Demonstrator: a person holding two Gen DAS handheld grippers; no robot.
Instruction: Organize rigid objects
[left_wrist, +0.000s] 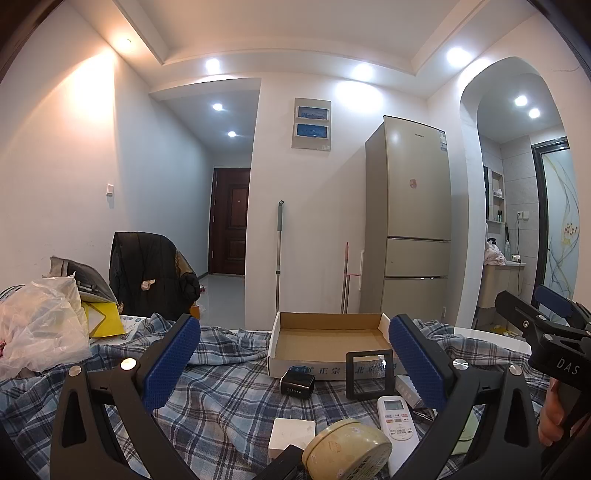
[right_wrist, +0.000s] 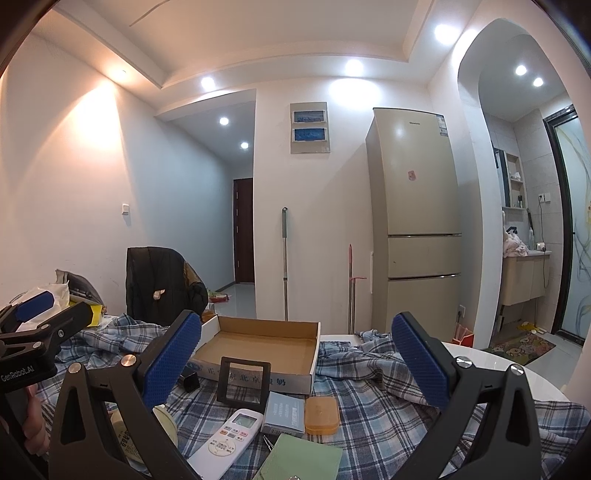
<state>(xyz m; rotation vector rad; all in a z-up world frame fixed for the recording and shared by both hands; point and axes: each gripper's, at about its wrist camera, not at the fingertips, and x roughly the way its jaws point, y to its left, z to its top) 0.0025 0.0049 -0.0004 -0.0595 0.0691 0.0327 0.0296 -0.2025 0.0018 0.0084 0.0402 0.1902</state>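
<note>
Left wrist view. Nearest the lens lies a round cream tin (left_wrist: 347, 448), with a white square box (left_wrist: 291, 435) just to its left and a white remote control (left_wrist: 397, 424) to its right, all on the plaid cloth (left_wrist: 221, 398) covering the bench. Further in stand a small black cube-shaped box (left_wrist: 297, 384) and a black square frame (left_wrist: 369, 374), both just before the cardboard tray (left_wrist: 328, 334). The tray is empty. Judgement: sorting has not visibly started; every item seen remains outside the tray. The left hand-held gripper (left_wrist: 291, 354) has its jaws wide apart, holding and touching nothing. The right hand-held gripper (left_wrist: 543, 314) shows at the right edge, clear of the items.

Right wrist view. Nearest are a pale green card (right_wrist: 303, 461) and the remote control (right_wrist: 231, 437); beyond them a light blue packet (right_wrist: 284, 411) touches an orange flat case (right_wrist: 322, 414). The black frame (right_wrist: 243, 380) leans at the tray (right_wrist: 258, 341) front wall. The tray interior is bare. The right hand-held gripper (right_wrist: 295, 358) is spread fully, empty. The left hand-held gripper (right_wrist: 37, 321) appears at the left edge; this view does not settle its opening.
</note>
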